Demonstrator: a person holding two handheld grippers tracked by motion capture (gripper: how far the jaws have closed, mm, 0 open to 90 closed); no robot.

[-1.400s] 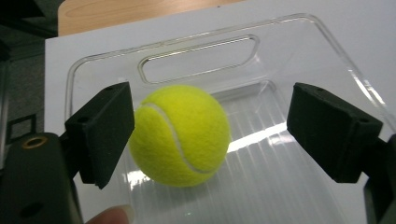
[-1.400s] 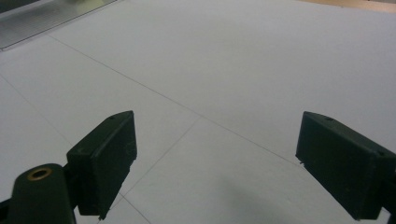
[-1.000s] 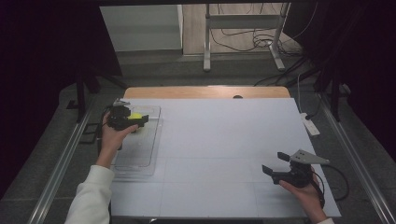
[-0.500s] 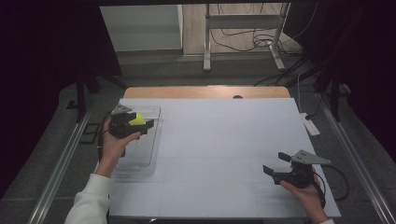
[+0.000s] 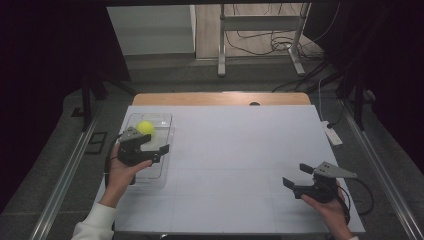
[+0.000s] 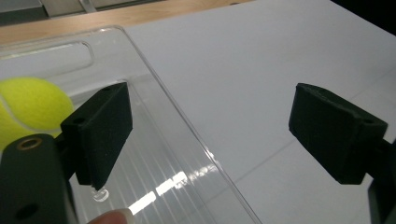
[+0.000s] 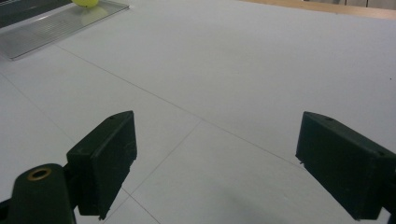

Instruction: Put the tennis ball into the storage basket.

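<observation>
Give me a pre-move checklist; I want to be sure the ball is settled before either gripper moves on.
1. Ball in the tray: ok.
2. Left gripper open, jaws apart with nothing between them: ok.
3. Left gripper free of the ball: ok, a gap shows.
4. Right gripper open and holding nothing: ok.
5. Ball at rest: cannot tell.
6. Tray fully on the table: ok.

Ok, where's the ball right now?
In the high view the ball lies at the far end of the clear tray on the table's left side, just beyond the open left gripper.
</observation>
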